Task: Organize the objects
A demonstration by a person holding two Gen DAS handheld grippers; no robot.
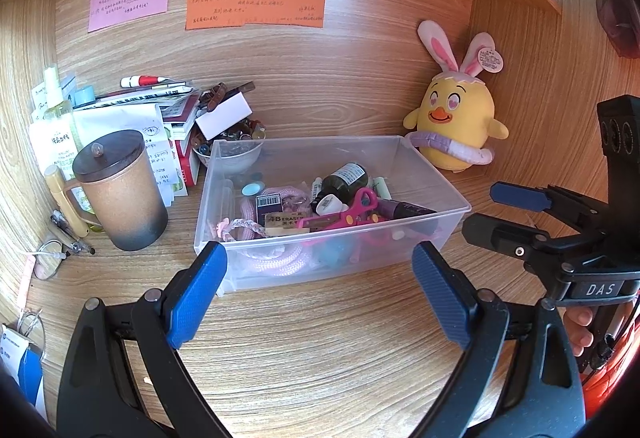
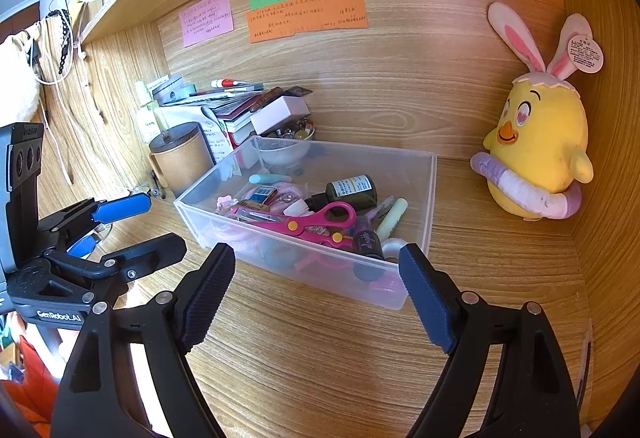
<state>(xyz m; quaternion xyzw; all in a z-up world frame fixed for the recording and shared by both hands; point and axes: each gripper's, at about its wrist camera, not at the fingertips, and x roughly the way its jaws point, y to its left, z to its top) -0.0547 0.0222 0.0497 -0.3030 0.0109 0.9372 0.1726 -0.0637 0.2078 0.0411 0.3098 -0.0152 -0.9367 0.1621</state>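
Note:
A clear plastic bin [image 1: 424, 162] sits on the wooden desk, also in the right wrist view [image 2: 430, 198]. It holds pink scissors [image 2: 316, 220], a dark bottle [image 2: 354, 190], an eraser [image 1: 286, 223], pink rope [image 1: 276, 258] and several small items. My left gripper [image 1: 320, 270] is open and empty, just in front of the bin. My right gripper [image 2: 318, 270] is open and empty, facing the bin's near corner. Each gripper shows in the other's view: the right one [image 1: 504, 210], the left one [image 2: 116, 226].
A brown lidded mug [image 1: 120, 190] stands left of the bin before a pile of books and papers [image 1: 160, 106] and a small bowl [image 1: 232, 154]. A yellow chick plush [image 1: 456, 122] sits at the back right. Sticky notes [image 1: 256, 8] hang on the back wall. A shelf runs overhead.

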